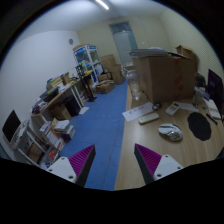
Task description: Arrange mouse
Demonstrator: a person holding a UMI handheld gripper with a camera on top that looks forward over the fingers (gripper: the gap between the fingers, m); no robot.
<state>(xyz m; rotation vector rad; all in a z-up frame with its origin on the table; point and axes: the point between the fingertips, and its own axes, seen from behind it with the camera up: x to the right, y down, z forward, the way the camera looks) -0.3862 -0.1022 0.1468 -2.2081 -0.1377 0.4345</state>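
A grey computer mouse lies on the wooden desk, ahead and to the right of my fingers, next to a round black mouse mat. My gripper is open and empty, held high above the desk's left edge. The purple pads stand wide apart, with blue floor and desk edge showing between them. The mouse is well beyond the right finger.
A white keyboard and white papers lie on the desk farther back. A brown cabinet stands behind. Blue carpet runs left of the desk. Cluttered desks and shelves line the left wall.
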